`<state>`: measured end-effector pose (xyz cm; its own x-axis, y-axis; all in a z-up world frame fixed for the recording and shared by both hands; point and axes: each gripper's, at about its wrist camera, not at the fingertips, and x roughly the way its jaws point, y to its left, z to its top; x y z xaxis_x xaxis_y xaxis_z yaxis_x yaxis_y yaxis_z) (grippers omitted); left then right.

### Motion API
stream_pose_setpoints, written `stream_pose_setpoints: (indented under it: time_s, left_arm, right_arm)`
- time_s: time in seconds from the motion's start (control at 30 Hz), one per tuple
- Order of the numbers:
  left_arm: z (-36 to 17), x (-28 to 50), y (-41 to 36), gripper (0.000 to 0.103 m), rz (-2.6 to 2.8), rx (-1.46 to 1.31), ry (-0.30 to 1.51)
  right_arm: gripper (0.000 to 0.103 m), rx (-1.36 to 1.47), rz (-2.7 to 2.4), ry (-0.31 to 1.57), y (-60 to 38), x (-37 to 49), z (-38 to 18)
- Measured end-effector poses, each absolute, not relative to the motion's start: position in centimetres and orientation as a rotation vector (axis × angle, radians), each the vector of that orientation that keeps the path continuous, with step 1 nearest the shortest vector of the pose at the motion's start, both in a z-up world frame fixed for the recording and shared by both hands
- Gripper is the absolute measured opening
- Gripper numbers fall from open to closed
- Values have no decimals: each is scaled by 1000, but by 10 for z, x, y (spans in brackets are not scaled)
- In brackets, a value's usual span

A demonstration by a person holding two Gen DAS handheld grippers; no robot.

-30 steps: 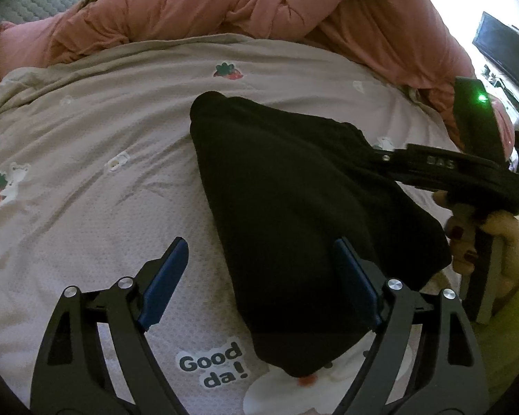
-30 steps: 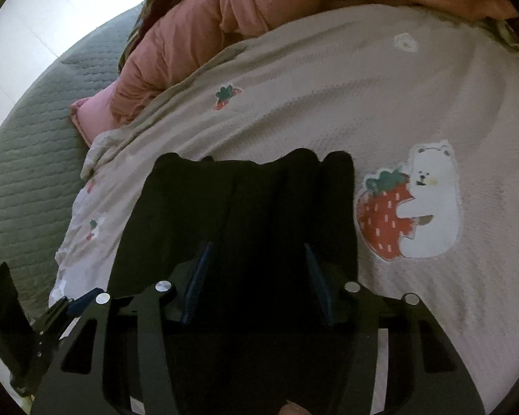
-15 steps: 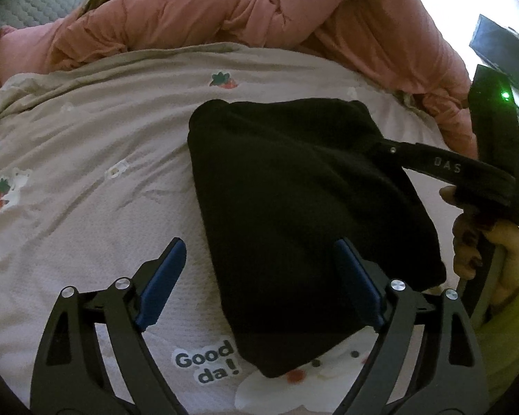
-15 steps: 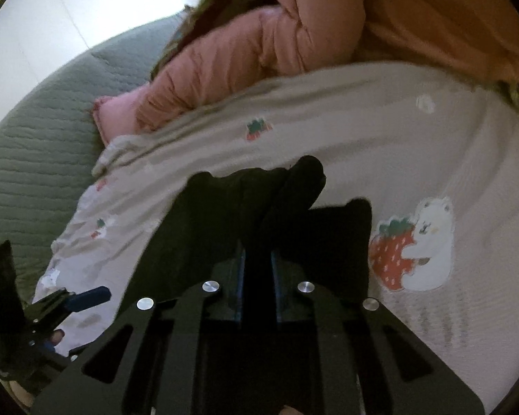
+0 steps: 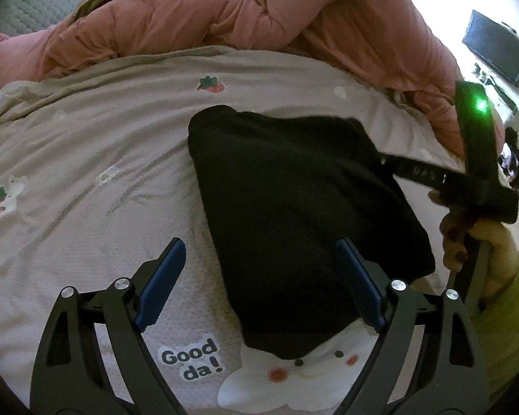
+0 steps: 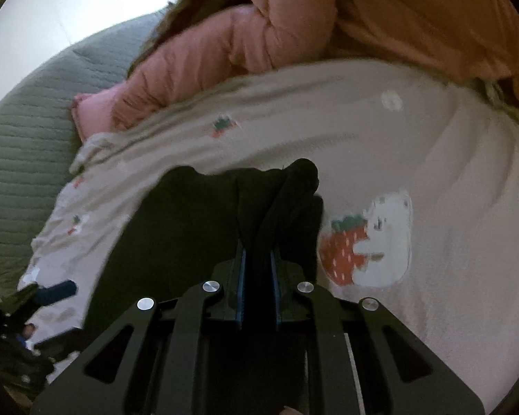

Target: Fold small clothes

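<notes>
Right gripper [image 6: 258,269] clamped on a raised fold of the black garment [image 5: 294,221], centre of the right wrist frame. Left gripper [image 5: 259,287] wide open, low in its frame, one finger over the garment's near edge. Garment lies mid-frame on the strawberry-print blanket [image 5: 86,173]; pink duvet [image 5: 259,17] bunched along the top.

I see daylight glare blowing out both views' upper corners; the right wrist view is dimmer and motion-blurred; fisheye bending and dark vignetting ring both edges.
</notes>
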<state>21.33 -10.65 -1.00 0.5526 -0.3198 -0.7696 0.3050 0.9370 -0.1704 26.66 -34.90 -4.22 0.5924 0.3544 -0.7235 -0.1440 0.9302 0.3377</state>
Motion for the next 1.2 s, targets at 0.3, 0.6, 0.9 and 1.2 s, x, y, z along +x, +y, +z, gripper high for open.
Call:
stream_pose_setpoints:
  time_s: [0.3, 0.6, 0.9, 1.2]
  left_arm:
    - [-22, 215, -100, 83, -359, -33, 938]
    - [-21, 211, -97, 83, -364, -39, 931]
    - [-26, 204, -89, 83, -364, -67, 934]
    - [-40, 199, -89, 74, -398, -159, 964]
  right_arm:
    - [29, 275, 281, 913, -349, 259, -50]
    - [56, 318, 337, 849, -355, 214, -28]
    - [72, 294, 352, 858, -344, 172, -24]
    - [72, 329, 308, 930, -347, 177, -49]
